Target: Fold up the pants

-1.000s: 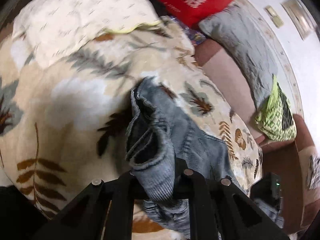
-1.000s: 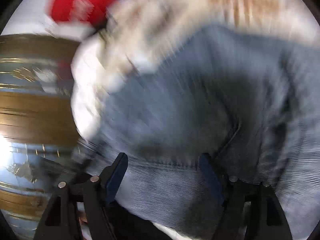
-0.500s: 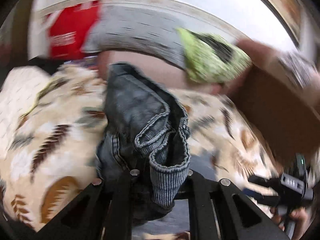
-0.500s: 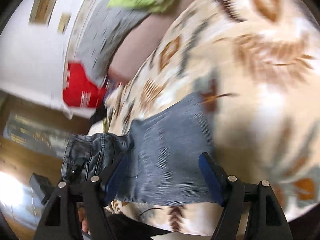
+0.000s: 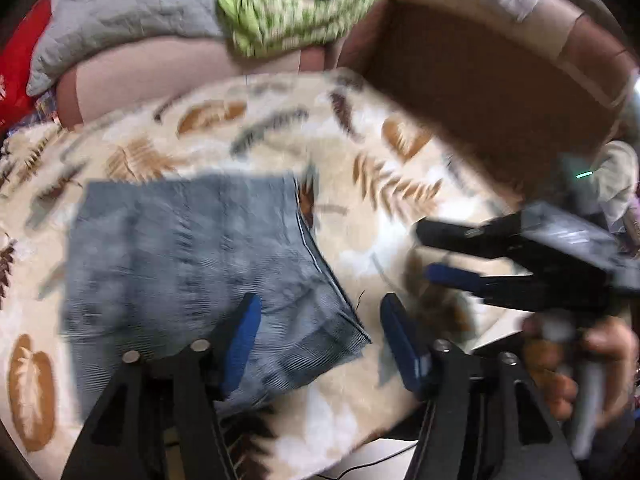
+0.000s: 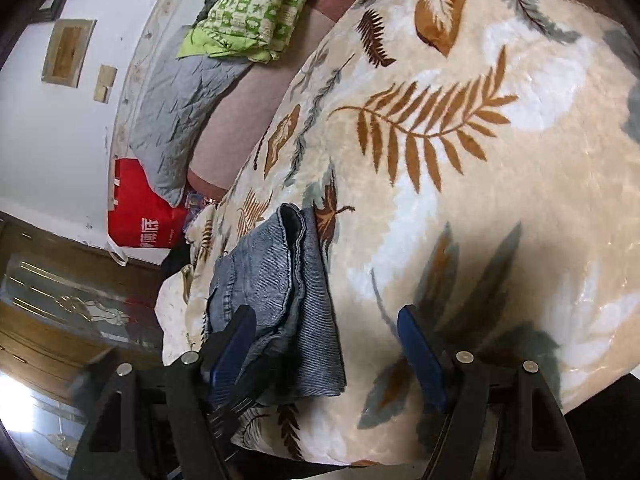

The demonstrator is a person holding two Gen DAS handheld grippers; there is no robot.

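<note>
Left wrist view: folded denim pants [image 5: 192, 264] lie flat on the leaf-print blanket [image 5: 360, 152] of the bed. Left gripper [image 5: 320, 340] — jaws opening, their pads clear of the cloth below. Right gripper [image 6: 326, 354] — jaws spread wide, empty, beside the pants' edge.

Folded pants [image 5: 192, 264], blue-grey denim, lie flat on leaf-print blanket [image 5: 248, 136]. Left gripper [image 5: 320, 340] above near corner of pants, jaws opening, blue pads not pressing on cloth. Right gripper [image 5: 448, 254] at right side, held by hand [image 5: 580, 364], over blanket, apart from pants. Grey cushion [image 5: 120, 20] and green patterned cloth [image 5: 288, 4] behind. View blurred.
</note>
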